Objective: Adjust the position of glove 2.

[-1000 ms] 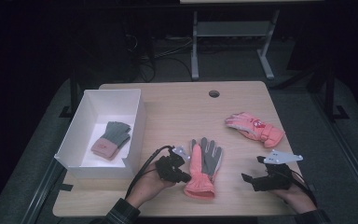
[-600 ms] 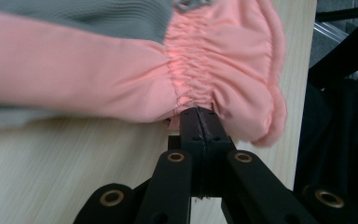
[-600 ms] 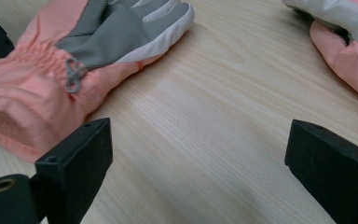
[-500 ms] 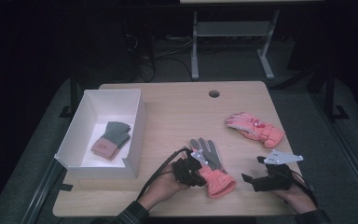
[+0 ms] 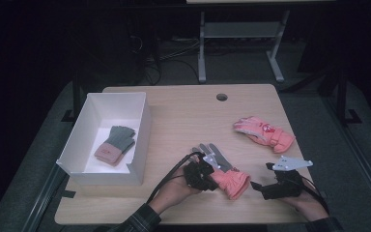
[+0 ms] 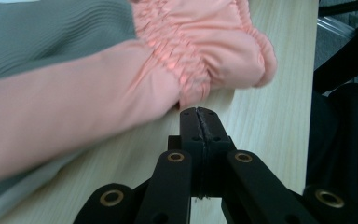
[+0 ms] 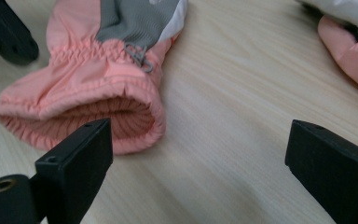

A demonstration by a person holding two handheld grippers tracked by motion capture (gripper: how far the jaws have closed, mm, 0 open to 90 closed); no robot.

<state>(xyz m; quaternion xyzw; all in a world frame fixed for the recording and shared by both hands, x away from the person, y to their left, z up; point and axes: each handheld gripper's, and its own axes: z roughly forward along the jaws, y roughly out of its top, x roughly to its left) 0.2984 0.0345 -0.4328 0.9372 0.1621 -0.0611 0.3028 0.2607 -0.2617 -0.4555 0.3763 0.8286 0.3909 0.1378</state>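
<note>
A pink glove with a grey back (image 5: 224, 174) lies near the table's front edge, fingers pointing away to the left and cuff toward the lower right. My left gripper (image 5: 206, 175) is shut with nothing between its jaws. In the left gripper view its tips (image 6: 199, 114) rest on the wood right against the glove's gathered pink wrist (image 6: 200, 51). My right gripper (image 5: 262, 185) stands open a little to the right of the cuff. In the right gripper view its wide jaws (image 7: 200, 154) face the glove's open cuff (image 7: 121, 121) without touching it.
A second pink glove (image 5: 264, 133) lies farther back on the right. A white box (image 5: 142, 121) on the left holds a grey and pink knit glove (image 5: 115, 144). The table (image 5: 188, 116) has a cable hole (image 5: 221, 97) near its far edge.
My left gripper has slid to the right against the pink and grey glove. The glove has shifted right and turned, so its cuff now points at the right gripper, which has stayed put.
</note>
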